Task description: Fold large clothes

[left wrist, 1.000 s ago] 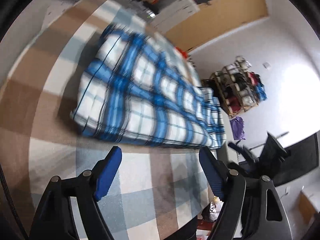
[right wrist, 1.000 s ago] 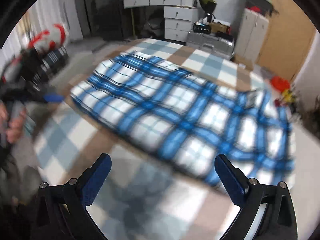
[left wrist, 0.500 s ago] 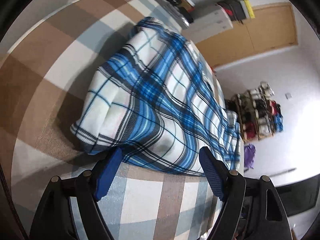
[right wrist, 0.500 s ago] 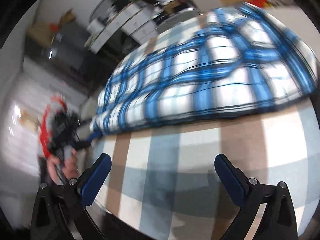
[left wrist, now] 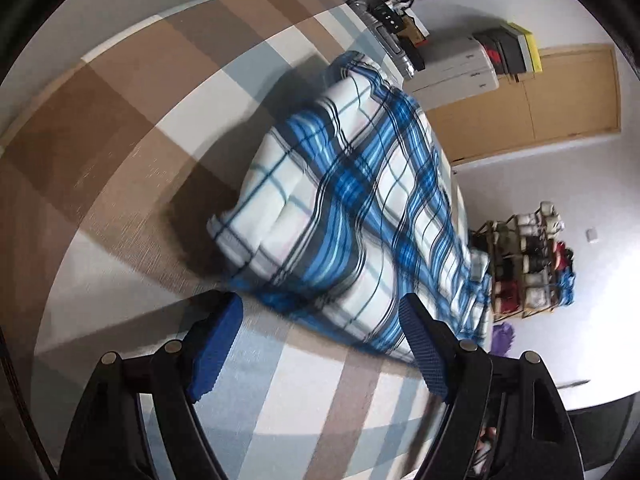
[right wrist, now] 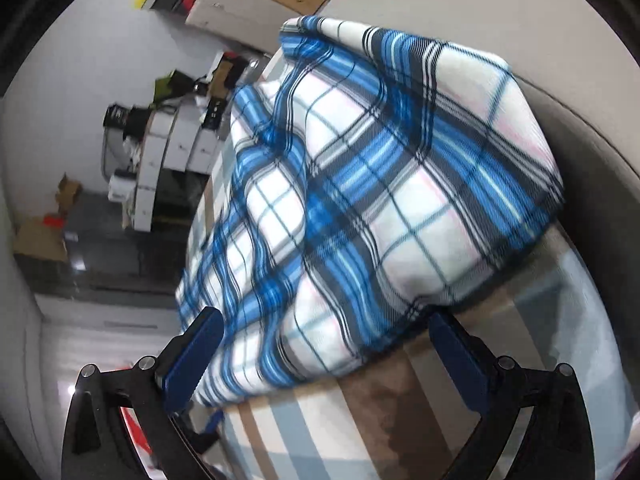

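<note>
Left wrist view: plaid blanket (left wrist: 352, 216), blue and white, lay already doubled over on a checked bed cover (left wrist: 132, 128), running away from the camera toward the upper right.
Blanket, near end: its folded corner sat just ahead of the left tool (left wrist: 320, 332), above the gap between the fingertips and a little toward the right one.
Left tool: jaws wide and opening; nothing between the pads, no cloth touched; bare bed cover showed beneath them.
Background, left view: white cabinet (left wrist: 456, 68) and a rack of shoes (left wrist: 528, 256) stood beyond the bed, well apart from the work.
Right wrist view: same blanket (right wrist: 360, 200) filled the centre, its rounded fold rising toward the upper right.
Blanket, lower edge: hung down into the span of the right tool (right wrist: 320, 344), in front of the left fingertip; whether it touched a pad could not be told.
Right tool: jaws spread wide, not clamped on the cloth.
Nearer hand, as judged: the right, whose tool already straddled the edge; the left had a short reach to its corner.
Long axis: ran roughly from one tool to the other, so both ends looked ready for the next fold.
</note>
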Tool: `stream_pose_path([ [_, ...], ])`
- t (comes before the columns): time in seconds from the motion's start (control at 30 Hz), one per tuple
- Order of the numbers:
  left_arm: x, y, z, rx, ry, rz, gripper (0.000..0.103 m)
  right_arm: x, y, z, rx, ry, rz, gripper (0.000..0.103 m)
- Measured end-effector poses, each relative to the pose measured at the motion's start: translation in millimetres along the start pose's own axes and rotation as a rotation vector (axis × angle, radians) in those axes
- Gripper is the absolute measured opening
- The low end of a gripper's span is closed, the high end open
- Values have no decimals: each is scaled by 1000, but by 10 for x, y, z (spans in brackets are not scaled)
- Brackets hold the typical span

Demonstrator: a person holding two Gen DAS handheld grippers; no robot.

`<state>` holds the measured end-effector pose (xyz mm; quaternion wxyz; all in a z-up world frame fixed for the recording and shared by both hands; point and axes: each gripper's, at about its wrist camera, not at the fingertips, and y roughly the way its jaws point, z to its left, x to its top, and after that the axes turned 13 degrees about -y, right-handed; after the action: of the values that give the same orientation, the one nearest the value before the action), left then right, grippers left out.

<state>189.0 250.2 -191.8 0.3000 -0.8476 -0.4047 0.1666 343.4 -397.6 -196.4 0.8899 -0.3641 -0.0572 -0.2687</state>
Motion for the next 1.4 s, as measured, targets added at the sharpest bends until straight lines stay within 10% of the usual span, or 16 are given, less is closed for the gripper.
stream_pose_path([
  [0.17,157,104,-59,-77,-39,63,80,52,27,20,7,20,-34,103],
  [0.4,-3,-128,-470,-248,256,42,80,-127,-197,336,20,-230,-112,103],
  [0.83,45,6,-292,-83,224,47,80,16,-419,-205,-106,-33,-111,103],
  [1.2,177,38,-306,-2,188,-7,80,214,-54,189,-297,-184,-168,102],
  [1.37,188,31,-308,-5,177,-58,80,168,-27,208,-351,-219,-220,43],
  [1.4,176,27,-297,-12,178,-63,67,162,-45,185,-352,-214,-231,27],
])
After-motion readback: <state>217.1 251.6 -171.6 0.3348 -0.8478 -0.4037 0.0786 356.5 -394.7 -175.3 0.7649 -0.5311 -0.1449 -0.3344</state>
